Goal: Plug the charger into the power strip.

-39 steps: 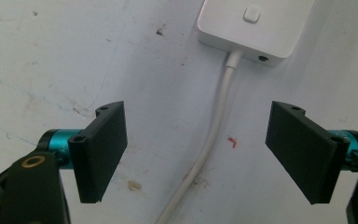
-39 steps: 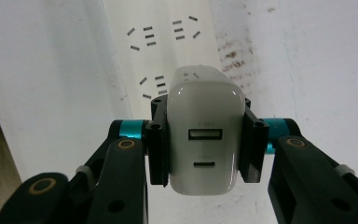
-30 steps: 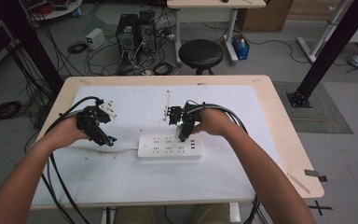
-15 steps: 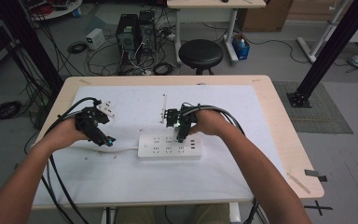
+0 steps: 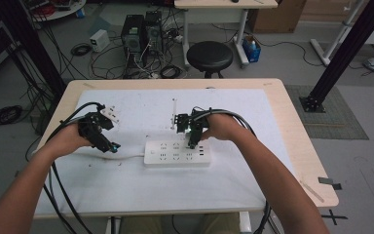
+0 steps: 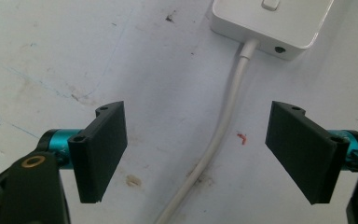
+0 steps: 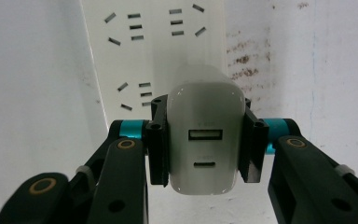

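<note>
A white power strip (image 5: 177, 152) lies flat on the white table cover, its cord (image 6: 223, 126) running off its left end (image 6: 279, 23). My right gripper (image 5: 193, 140) points down over the strip's right part. In the right gripper view my right gripper (image 7: 206, 137) is shut on a white USB charger (image 7: 205, 107), whose two ports face the camera, with the strip's sockets (image 7: 154, 51) just beyond it. My left gripper (image 5: 110, 145) hovers left of the strip. It (image 6: 196, 144) stands open above the cord with nothing between its pads (image 6: 100, 149).
A small white object (image 5: 109, 113) lies on the cover behind the left hand. Black cables trail from both grippers toward the table's front edge (image 5: 175, 212). A black stool (image 5: 209, 54) and computer boxes (image 5: 139, 31) stand on the floor beyond the table.
</note>
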